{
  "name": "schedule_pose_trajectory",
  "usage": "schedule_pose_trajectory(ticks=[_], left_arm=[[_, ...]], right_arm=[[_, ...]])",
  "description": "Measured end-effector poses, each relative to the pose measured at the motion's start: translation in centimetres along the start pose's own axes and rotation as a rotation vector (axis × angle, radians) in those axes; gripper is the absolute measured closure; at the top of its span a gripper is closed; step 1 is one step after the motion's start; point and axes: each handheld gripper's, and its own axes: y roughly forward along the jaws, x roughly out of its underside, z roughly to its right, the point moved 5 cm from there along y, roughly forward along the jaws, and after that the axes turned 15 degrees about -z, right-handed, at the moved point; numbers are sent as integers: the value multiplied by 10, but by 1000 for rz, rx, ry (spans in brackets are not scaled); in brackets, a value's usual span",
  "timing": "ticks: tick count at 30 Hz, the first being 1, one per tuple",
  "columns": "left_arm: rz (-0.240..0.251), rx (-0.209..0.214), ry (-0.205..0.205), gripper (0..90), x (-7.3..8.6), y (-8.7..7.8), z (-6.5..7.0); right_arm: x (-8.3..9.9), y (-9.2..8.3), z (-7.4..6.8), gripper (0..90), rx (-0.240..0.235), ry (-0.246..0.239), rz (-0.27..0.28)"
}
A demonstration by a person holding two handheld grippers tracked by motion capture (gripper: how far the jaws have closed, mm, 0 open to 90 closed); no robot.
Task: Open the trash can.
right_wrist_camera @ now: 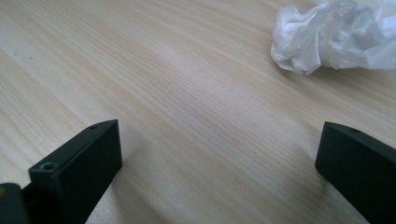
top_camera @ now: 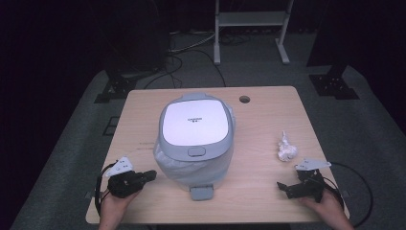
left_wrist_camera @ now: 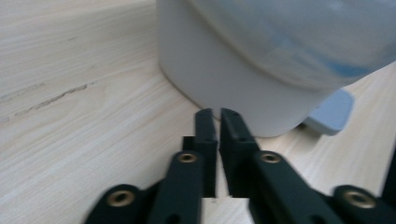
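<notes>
A white pedal bin [top_camera: 194,136] with a grey-rimmed lid and a plastic liner stands mid-table; its grey pedal [top_camera: 201,192] points toward the front edge. My left gripper [top_camera: 152,175] lies at the front left, its tips just left of the bin's base. In the left gripper view its jaws [left_wrist_camera: 215,114] are shut with nothing between them, close to the bin wall [left_wrist_camera: 243,79] and the pedal [left_wrist_camera: 331,112]. A crumpled white paper ball [top_camera: 286,149] rests on the right side. My right gripper [top_camera: 282,188] sits below it, open and empty [right_wrist_camera: 219,140], with the paper ball [right_wrist_camera: 336,35] ahead to the right.
The light wooden table [top_camera: 268,120] has a cable hole [top_camera: 244,99] near its far edge. A white metal stand [top_camera: 251,28] and dark equipment bases stand on the grey floor behind. Cables trail from both grippers off the front corners.
</notes>
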Motion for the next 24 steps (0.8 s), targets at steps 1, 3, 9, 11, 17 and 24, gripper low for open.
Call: schedule_pose_trajectory(ticks=[1,3,9,11,17,24], left_arm=[[0,0,0,900,0,0,0],[3,13,6,900,-4,-6,3],[7,17,21,900,-10,-14,7],[11,26,16,900,-11,-17,7],[15,30,29,900,-19,-28,9],[34,36,38,900,-31,-40,10]], right_arm=[[0,0,0,0,0,0,0],[0,0,0,0,0,1,0],[0,0,0,0,0,0,0],[0,0,0,0,0,0,-1],[0,0,0,0,0,0,0],[0,0,0,0,0,0,0]])
